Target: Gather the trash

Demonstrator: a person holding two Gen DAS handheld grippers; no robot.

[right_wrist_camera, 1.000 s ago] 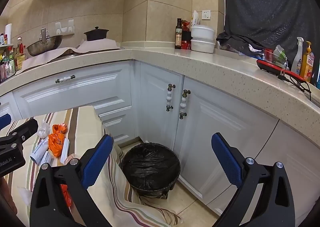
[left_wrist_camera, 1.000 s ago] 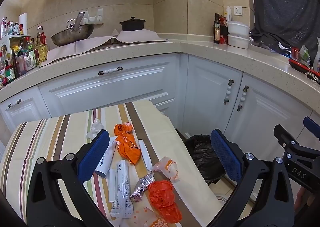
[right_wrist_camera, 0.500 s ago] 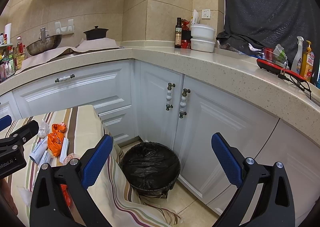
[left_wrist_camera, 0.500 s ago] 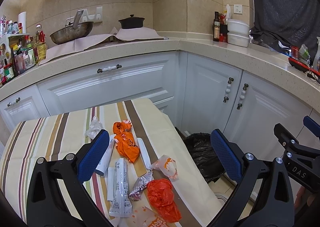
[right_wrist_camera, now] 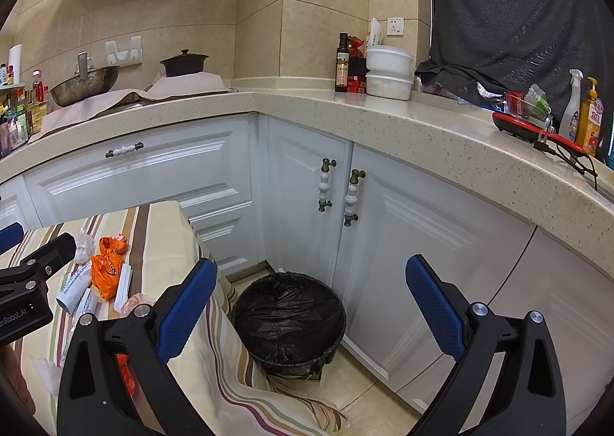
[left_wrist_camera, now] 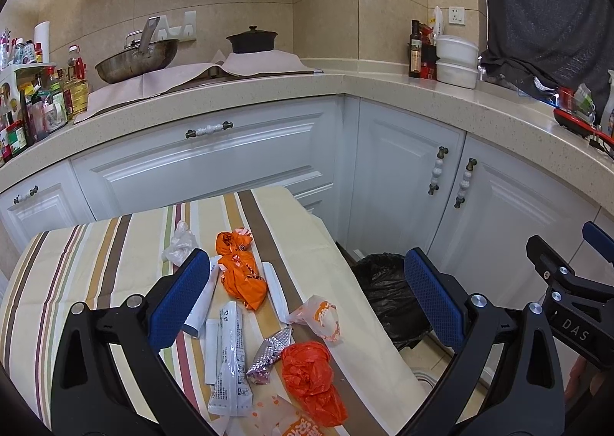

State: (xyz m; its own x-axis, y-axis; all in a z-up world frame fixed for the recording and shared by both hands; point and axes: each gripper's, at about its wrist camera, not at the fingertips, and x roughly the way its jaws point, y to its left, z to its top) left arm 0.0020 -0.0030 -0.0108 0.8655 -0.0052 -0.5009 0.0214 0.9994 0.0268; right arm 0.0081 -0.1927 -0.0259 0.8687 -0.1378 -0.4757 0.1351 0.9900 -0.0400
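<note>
Trash lies scattered on the striped tablecloth (left_wrist_camera: 96,255): an orange printed bag (left_wrist_camera: 240,274), a crumpled red-orange bag (left_wrist_camera: 309,370), a white tube (left_wrist_camera: 201,298), a clear printed wrapper (left_wrist_camera: 230,363), a silver foil wrapper (left_wrist_camera: 268,353), a white-and-orange wrapper (left_wrist_camera: 320,317) and a crumpled clear plastic (left_wrist_camera: 180,244). My left gripper (left_wrist_camera: 303,298) hovers open above this pile, holding nothing. A bin lined with a black bag (right_wrist_camera: 289,317) stands on the floor beside the table. My right gripper (right_wrist_camera: 307,305) is open above the bin, empty.
White cabinets (right_wrist_camera: 403,228) with knobbed handles wrap the corner behind the bin. The counter (left_wrist_camera: 345,86) carries a wok (left_wrist_camera: 136,61), a black pot (left_wrist_camera: 251,40), bottles and white containers. The tablecloth hangs down next to the bin. Beige floor tiles (right_wrist_camera: 368,401) lie around it.
The left gripper has lifted and pulled back slightly, so the trash pile sits a little lower and farther in view. The right gripper has barely moved. Both stay open.
</note>
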